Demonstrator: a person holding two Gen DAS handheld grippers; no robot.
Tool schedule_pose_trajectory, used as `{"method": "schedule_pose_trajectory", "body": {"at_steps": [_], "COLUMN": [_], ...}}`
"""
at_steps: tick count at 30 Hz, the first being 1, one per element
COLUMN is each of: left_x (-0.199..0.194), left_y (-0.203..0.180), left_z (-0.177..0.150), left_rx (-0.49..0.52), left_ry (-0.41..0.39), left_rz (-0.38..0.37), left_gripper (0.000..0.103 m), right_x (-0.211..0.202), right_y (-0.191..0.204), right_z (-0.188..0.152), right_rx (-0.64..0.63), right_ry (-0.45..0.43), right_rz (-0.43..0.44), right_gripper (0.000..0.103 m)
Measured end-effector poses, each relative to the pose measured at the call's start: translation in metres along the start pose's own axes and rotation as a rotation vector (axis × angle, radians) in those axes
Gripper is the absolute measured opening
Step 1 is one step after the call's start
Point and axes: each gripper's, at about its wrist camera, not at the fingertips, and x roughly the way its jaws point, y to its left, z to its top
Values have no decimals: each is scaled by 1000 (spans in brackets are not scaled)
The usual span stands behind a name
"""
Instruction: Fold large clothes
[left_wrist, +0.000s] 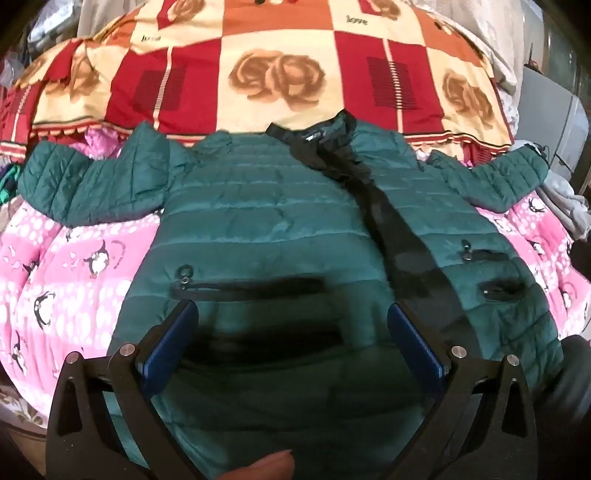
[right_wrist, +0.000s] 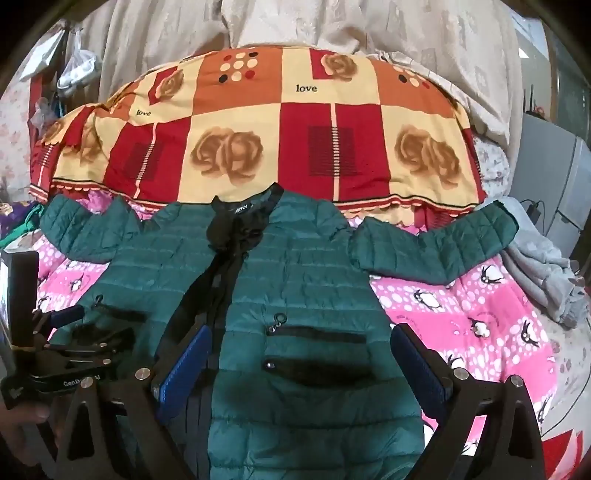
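Note:
A dark green quilted jacket (left_wrist: 258, 221) lies flat and front-up on the bed, sleeves spread to both sides, its black zipper strip (left_wrist: 380, 221) running down the middle. My left gripper (left_wrist: 291, 314) is open, its blue pads (left_wrist: 184, 325) over the jacket's lower left panel near a pocket zipper. In the right wrist view the jacket (right_wrist: 295, 266) fills the middle. My right gripper (right_wrist: 301, 339) is open above the lower right panel. The left gripper (right_wrist: 66, 321) shows at the left edge there.
A pink penguin-print quilt (right_wrist: 461, 314) covers the bed under the jacket. A red, orange and cream rose-patterned blanket (right_wrist: 258, 140) lies behind the collar. Grey clothes (right_wrist: 543, 269) are piled at the right. A pale curtain hangs at the back.

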Motion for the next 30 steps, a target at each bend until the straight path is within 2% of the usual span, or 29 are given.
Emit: {"method": "schedule_pose_trajectory", "body": {"at_steps": [5,7,10,11,14,19,25,28,30], "left_x": [-26,-31,-40,-41,-35,-29,-18,-18,-17], "left_y": [-23,-29,-32,-31,-33,-36,-34,-31,-31], "left_z": [-7,-2,-6,-11,-12,-11,-13,-12,-11], "left_rx": [26,-32,-63,-53,-57,-46,-53,-74,-72], "left_ry": [-71,-52,-86,-120,-83,-89,-51,-54,-41], "left_rz": [86,68,71,83,92,81,67,16,13], "left_gripper": [103,103,103,103,103,103,103,103,103], "right_x": [-5,-9,-13,-15,-19,-21,-16,-14,-14], "right_y": [-14,-17,-23,-25,-33,-36,-32,-27,-21], "right_z": [-14,-21,-28,-30,-36,-42,-47,-49,-51], "right_rx": [45,51,61,69,87,101,98,99,90], "right_ry": [1,-2,2,2,1,7,15,5,-7], "right_rz": [55,72,85,90,94,80,70,80,75], "right_gripper": [97,97,97,97,97,97,97,97,97]}}
